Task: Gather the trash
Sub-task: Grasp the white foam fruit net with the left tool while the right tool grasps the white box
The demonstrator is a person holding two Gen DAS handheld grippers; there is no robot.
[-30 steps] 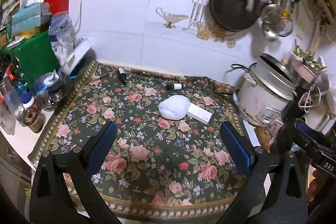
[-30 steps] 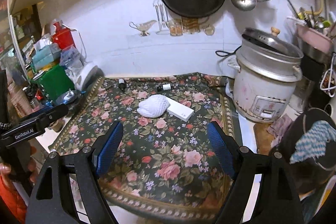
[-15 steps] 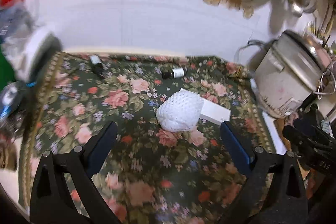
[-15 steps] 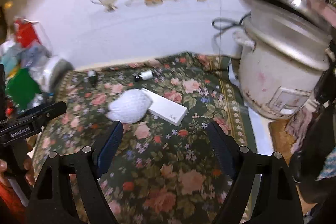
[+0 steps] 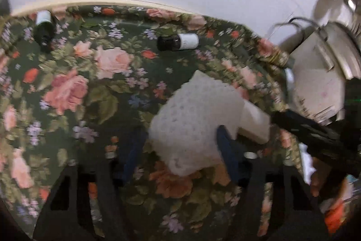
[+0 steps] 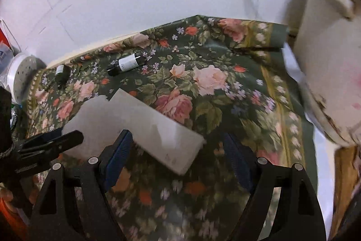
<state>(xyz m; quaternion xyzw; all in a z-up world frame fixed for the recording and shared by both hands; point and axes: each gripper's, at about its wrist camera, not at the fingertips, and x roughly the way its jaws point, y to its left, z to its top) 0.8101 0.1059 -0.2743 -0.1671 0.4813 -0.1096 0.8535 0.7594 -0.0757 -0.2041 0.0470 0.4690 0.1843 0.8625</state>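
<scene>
Quick update from my end of the rig. Both tools were hanging back over the near edge of the flowery cloth (image 5: 90, 94) a second ago, spread wide, and now they've dropped right onto the pile in the middle of the worktop.

My left tool (image 5: 179, 150) is closing around the white foam net (image 5: 191, 119). The net sits between the fingers, with one pad against it and the other just beside its edge. It's blurry, but I don't think it's clamped yet.

My right tool (image 6: 178, 157) is apart, same width as before. It straddles the near end of the white box (image 6: 158, 132), one finger over the box's top and the other well clear on bare cloth. The box lies flat with the net touching its far-left side.

So I'd say the first pickup is basically underway. The net should squash easily, so it could slip if I lift too early.

Further back, two small dark bottles lie on their sides, one mid-cloth (image 5: 178, 42) and one off to the left (image 5: 44, 26). Nobody has touched them, so they're probably next. The rice cooker (image 6: 327, 83) sits off to the right by the wall.
</scene>
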